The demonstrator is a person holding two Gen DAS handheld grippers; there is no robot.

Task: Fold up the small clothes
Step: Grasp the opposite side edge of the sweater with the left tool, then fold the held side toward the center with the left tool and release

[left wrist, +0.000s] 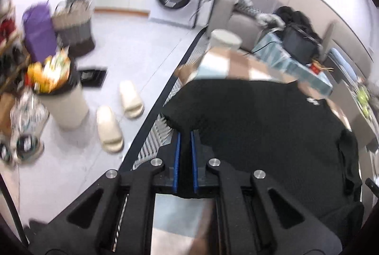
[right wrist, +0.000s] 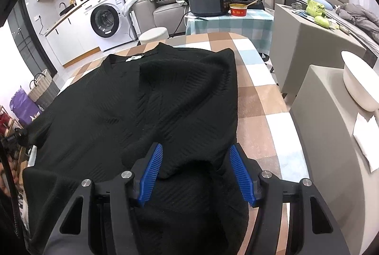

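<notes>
A black knit top (right wrist: pixel 142 103) lies spread on the checked tablecloth (right wrist: pixel 258 98), its collar label at the far end and its right side folded over the middle. My right gripper (right wrist: pixel 196 150) is open above the near right hem, with a fold of fabric between its blue pads (right wrist: pixel 241 174). In the left wrist view the same top (left wrist: pixel 260 127) covers the table. My left gripper (left wrist: pixel 186 134) is shut on the left edge of the top, with black fabric pinched between the blue pads (left wrist: pixel 176 160) and lifted by the table's edge.
Left of the table, on the floor, are slippers (left wrist: pixel 111 127), a full bin (left wrist: pixel 59 94) and baskets (left wrist: pixel 73 23). A white stool (right wrist: pixel 154 34) and a small table with a black appliance (right wrist: pixel 208 0) stand beyond. Grey cabinets with a white bowl (right wrist: pixel 360 84) are on the right.
</notes>
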